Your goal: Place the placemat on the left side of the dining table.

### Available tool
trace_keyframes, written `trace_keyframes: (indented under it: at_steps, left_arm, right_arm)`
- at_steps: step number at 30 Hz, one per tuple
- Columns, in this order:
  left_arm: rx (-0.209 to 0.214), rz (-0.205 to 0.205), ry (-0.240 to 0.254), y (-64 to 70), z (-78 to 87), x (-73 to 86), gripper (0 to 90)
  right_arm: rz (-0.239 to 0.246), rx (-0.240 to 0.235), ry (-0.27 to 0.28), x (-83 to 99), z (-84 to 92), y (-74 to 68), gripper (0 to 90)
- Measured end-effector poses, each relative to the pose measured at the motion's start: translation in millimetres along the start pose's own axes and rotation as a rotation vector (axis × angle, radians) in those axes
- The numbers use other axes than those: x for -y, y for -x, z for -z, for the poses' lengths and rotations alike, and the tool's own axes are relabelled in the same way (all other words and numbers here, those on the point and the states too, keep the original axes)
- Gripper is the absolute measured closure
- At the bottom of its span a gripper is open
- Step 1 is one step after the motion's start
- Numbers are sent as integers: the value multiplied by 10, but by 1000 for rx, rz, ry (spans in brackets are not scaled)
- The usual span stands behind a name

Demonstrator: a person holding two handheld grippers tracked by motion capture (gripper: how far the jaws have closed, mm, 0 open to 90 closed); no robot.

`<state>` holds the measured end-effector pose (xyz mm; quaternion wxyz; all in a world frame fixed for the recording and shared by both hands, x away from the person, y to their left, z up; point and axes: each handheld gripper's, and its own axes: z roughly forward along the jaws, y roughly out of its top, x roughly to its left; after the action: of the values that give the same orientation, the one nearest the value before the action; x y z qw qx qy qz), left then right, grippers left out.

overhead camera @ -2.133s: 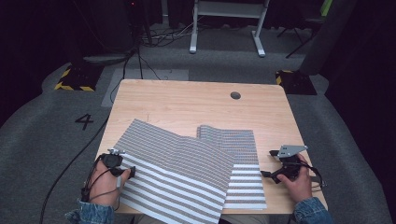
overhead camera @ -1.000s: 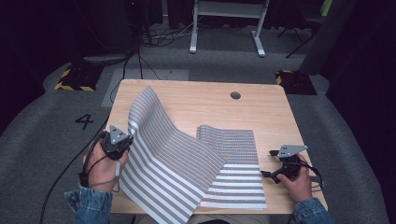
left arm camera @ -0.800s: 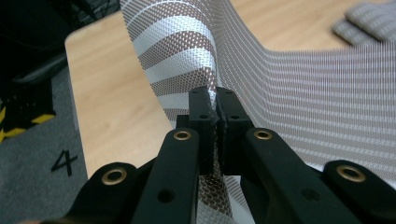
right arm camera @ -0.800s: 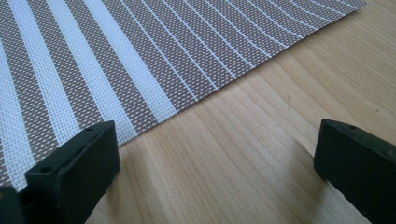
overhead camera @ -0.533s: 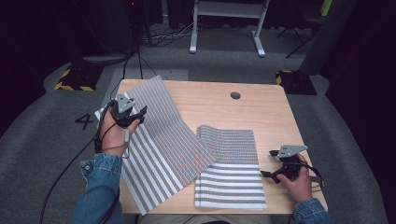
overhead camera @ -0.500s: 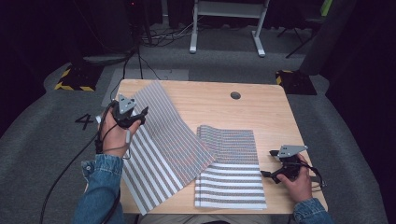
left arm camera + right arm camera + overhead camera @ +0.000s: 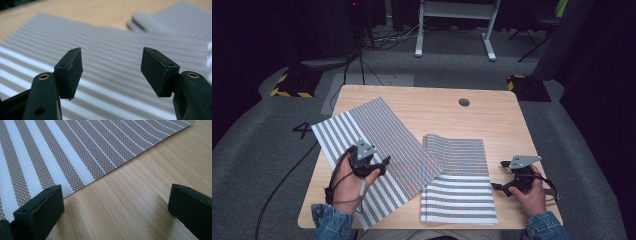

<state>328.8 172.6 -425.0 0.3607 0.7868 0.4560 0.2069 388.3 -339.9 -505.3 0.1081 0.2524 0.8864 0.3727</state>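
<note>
Mats [image 7: 377,145] overlap on table [image 7: 492,115]; both hand-held grippers [image 7: 371,166] [image 7: 512,186] gape wide, empty.

Two striped mats lie on the table: one mat [image 7: 377,145] spread slantwise at the left, the other mat [image 7: 459,180] squarer at the right, their edges overlapping near the middle. There is one wooden table [image 7: 492,120], with one round hole [image 7: 464,102] in its top. Two grippers are in hand, the left gripper [image 7: 379,165] and the right gripper [image 7: 502,187], each with two black jaws. On the floor beyond stand two yellow-and-black striped blocks [image 7: 292,85], one at each far corner.
</note>
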Motion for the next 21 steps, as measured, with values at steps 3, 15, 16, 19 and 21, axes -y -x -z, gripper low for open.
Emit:
trace_keyframes:
  at_steps: [3, 15, 16, 19, 21]
  left_arm:
    - [2, -18, -101, 94, -30, 126, 337]
    - [30, -20, -308, 247, -163, 451, 306]
    - [26, -34, -312, 244, -183, 463, 306]
    - [25, -17, -354, 257, -240, 510, 294]
    - [27, -12, -353, 256, -242, 514, 293]
  right_arm:
    - [-1, 0, 2, 1, -2, -1, 5]
    - [0, 0, 0, 1, 1, -1, 5]
    - [-1, 1, 1, 1, 0, -2, 5]
    - [0, 0, 0, 1, 1, -1, 5]
    - [-1, 1, 2, 1, -1, -2, 5]
